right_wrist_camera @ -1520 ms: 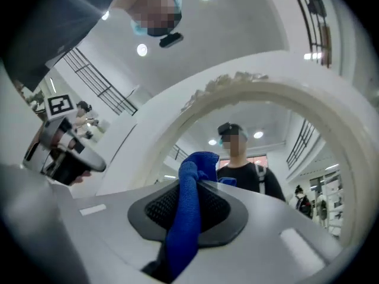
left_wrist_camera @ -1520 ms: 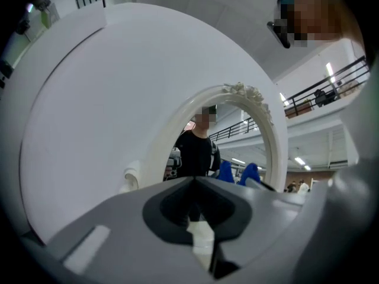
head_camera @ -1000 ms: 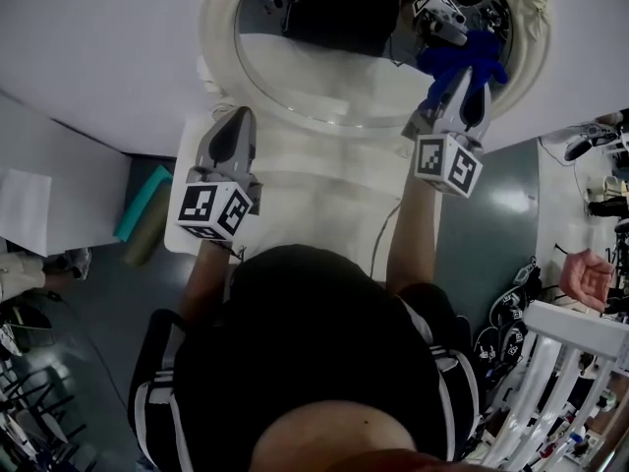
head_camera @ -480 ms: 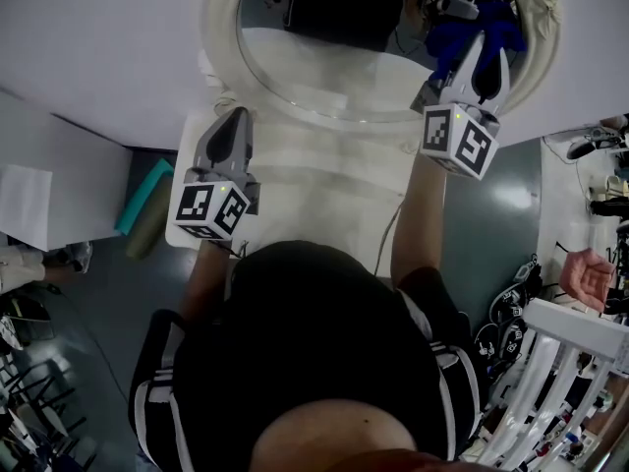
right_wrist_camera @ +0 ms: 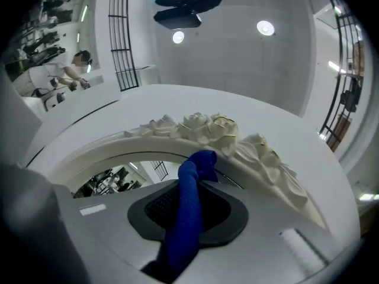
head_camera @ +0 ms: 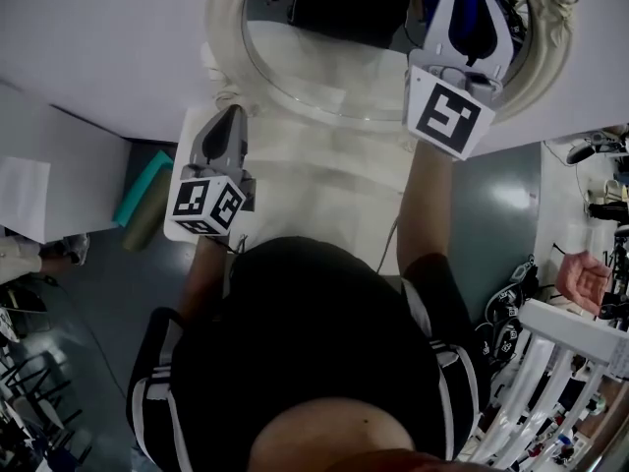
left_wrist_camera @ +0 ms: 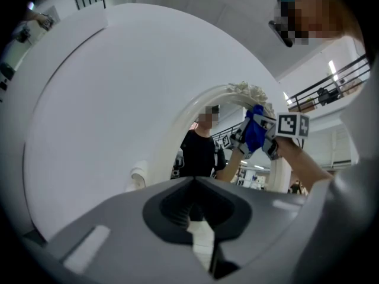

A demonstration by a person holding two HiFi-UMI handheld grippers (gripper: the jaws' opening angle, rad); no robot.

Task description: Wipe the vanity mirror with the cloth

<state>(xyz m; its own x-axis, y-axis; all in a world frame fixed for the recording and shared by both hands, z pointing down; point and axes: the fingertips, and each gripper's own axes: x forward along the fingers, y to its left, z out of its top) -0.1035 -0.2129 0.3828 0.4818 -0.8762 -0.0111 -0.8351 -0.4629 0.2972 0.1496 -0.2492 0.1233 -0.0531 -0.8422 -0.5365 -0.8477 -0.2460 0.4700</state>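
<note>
Hanging low by the mirror's left edge, the left gripper (head_camera: 232, 118) has its fingers pressed together on nothing. The mirror (head_camera: 324, 77) stands upright. The right gripper (head_camera: 474, 8) pinches the blue cloth (right_wrist_camera: 188, 218) at the glass's upper right, under the carved crest (contact unclear). Wiping looks under way, but how much remains cannot be told.

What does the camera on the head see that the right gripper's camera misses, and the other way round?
Only the head view shows the person's black top, the left gripper with its jaws together, and the white vanity table. Only the right gripper view shows the ceiling lights and a black railing. Both show the blue cloth clamped in the right gripper and the vanity mirror's carved white frame.
</note>
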